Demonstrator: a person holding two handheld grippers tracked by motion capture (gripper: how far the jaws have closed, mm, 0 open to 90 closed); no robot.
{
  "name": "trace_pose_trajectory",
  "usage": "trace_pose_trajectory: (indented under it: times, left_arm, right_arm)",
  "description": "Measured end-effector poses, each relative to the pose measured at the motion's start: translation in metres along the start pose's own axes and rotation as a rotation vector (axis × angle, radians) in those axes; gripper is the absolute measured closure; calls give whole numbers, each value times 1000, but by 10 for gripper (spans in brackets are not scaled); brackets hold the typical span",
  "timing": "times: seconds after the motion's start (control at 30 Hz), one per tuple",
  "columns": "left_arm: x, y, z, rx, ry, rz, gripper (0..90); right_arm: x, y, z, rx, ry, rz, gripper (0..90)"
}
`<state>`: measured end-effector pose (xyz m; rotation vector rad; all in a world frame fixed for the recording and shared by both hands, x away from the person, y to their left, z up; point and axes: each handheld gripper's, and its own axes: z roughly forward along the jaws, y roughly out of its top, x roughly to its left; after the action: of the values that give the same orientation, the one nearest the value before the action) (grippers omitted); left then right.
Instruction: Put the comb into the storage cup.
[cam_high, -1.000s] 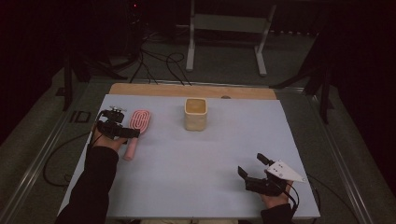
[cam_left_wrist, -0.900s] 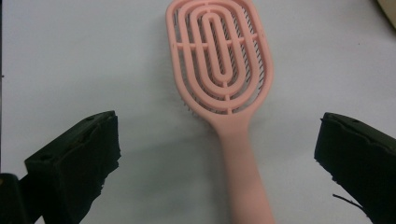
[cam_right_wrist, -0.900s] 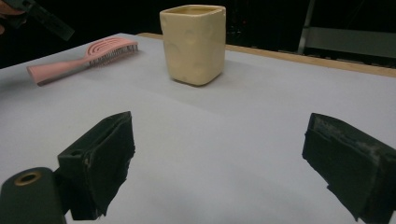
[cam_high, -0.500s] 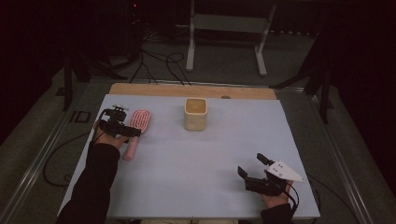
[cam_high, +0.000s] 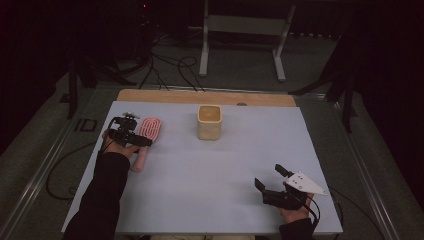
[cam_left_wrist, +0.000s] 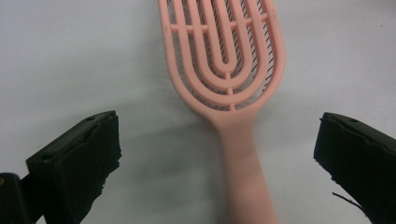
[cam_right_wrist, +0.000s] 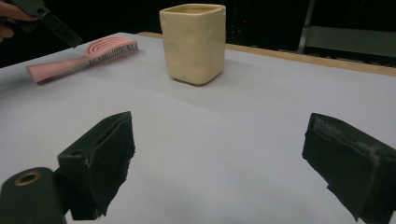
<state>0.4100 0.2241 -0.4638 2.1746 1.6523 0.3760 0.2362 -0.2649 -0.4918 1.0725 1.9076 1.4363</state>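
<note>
L gripper (cam_left_wrist: 217, 154) over pink brush (cam_left_wrist: 229, 88), jaws wide apart either side of handle, not touching. R gripper (cam_right_wrist: 219, 158) jaws apart, nr cup (cam_right_wrist: 193, 42).

Open table (cam_high: 225, 170) around the cup (cam_high: 209, 121), seemingly the sole obstacle.

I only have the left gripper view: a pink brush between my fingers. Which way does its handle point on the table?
Observer: In the high view the brush lies near the table's left edge, handle toward the person, with the left gripper over it.
Operator: Anything else on the table?
Observer: A cream cup stands upright to the brush's right, apart from it.
Operator: Where's the right gripper?
Observer: The right gripper is near the front right corner, fingers open, holding nothing.
Operator: Bristles up or down?
Observer: The right gripper view shows them facing down against the table.
</note>
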Motion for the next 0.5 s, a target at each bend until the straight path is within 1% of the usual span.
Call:
trace_pose_trajectory:
  times: [0.03, 0.1, 0.23, 0.37, 0.4, 0.5]
  left_arm:
    - [0, 0, 1, 10, 0, 6, 10]
    - [0, 1, 3, 12, -3, -2, 10]
    - [-2, 2, 6, 32, -2, 4, 12]
    - [-4, 4, 8, 40, -2, 5, 14]
    - [-4, 6, 9, 47, -11, 3, 14]
    - [-6, 7, 11, 61, -16, 2, 29]
  right_arm:
    - [0, 0, 0, 0, 0, -1, 90]
    - [0, 0, 0, 1, 0, -1, 89]
    - [0, 0, 0, 1, 0, -1, 90]
    - [-1, 0, 0, 2, -1, 0, 89]
    - [-1, 0, 0, 2, 0, -1, 90]
    - [-1, 0, 0, 2, -1, -2, 89]
